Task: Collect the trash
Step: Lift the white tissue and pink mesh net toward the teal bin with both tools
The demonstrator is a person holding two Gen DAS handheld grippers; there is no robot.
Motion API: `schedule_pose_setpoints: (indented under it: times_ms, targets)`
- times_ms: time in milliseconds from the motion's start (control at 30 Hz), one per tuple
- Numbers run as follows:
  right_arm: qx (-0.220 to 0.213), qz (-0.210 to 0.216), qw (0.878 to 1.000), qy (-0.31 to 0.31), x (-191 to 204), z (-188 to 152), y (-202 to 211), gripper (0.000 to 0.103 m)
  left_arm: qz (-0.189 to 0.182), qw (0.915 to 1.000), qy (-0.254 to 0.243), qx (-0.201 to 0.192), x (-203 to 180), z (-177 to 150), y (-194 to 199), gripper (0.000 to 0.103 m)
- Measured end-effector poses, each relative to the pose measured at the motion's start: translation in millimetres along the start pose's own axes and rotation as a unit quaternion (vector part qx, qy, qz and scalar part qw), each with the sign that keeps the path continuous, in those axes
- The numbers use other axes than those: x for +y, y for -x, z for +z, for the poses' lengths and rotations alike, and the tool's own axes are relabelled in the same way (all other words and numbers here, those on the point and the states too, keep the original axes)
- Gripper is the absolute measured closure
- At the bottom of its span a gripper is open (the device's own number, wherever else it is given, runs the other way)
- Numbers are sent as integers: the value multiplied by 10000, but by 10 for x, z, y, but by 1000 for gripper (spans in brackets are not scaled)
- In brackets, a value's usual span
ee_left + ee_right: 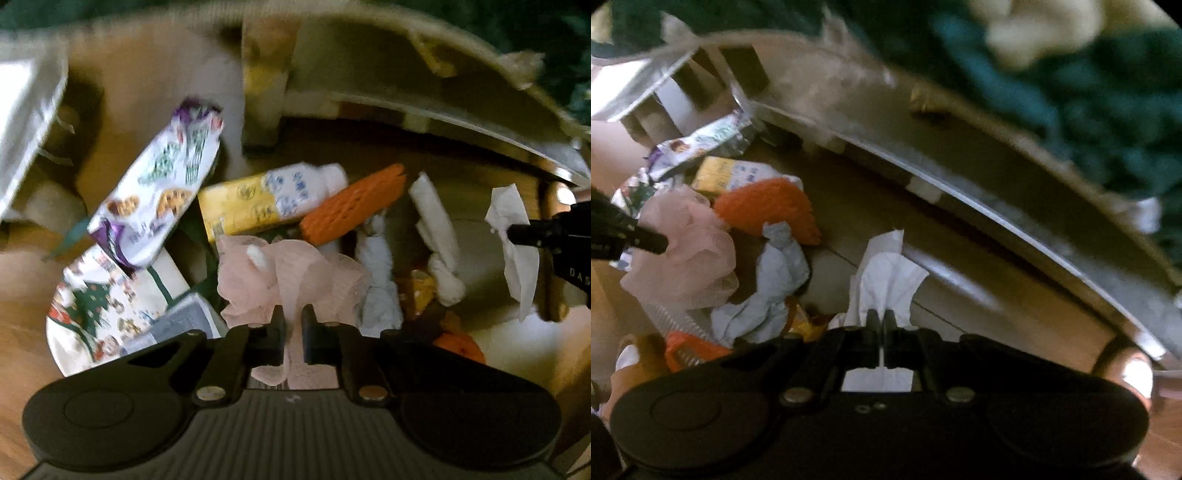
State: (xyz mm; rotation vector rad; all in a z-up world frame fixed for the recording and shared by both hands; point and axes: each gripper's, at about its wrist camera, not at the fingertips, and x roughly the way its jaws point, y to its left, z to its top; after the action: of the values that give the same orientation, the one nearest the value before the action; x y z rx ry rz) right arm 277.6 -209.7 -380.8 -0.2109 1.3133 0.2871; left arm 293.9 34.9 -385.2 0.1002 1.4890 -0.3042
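Note:
I look down into a cardboard box holding trash. My left gripper is shut on a pink mesh pouf and holds it over the pile; it also shows in the right wrist view. My right gripper is shut on a white tissue above the box floor; the tissue also hangs at the right of the left wrist view. In the box lie a purple-and-white snack wrapper, a yellow-and-white bottle, an orange sponge and crumpled white tissues.
A printed paper plate lies at the lower left of the pile. The box's flap arches across the top, with dark green carpet beyond it. The wooden floor shows at the left.

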Motion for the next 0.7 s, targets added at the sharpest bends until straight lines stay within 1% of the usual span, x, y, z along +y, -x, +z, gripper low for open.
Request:
schedule_pose_setpoints:
  times_ms: [67, 167, 267, 333, 433, 567, 700]
  targets:
    - [-99, -11, 9999, 47, 23, -14, 183, 101, -80, 9999, -60, -41, -15, -6, 155, 97]
    - [-227, -36, 9996, 135, 71, -38, 474, 101, -55, 9995, -280, -161, -60, -30, 415, 98]
    - [-388, -49, 9991, 191, 147, -33, 804, 101, -92, 9985, -373, -388, -89, -26, 784, 98]
    - [-547, -23, 9983, 220, 195, -32, 1067, 101, -36, 9964, -546, -655, -129, 4, 1091, 98]
    - [-902, -1, 9953, 344, 277, -30, 1553, 101, -7, 9915, -712, -1090, -197, 75, 1588, 98]
    - [-1388, -8, 9895, 410, 349, -57, 2236, 101, 49, 9838, -664, -1663, -320, 70, 2268, 99]
    - [-1863, -49, 9815, 438, 398, -149, 2856, 101, 102, 9765, -572, -2077, -466, -28, 2764, 100]
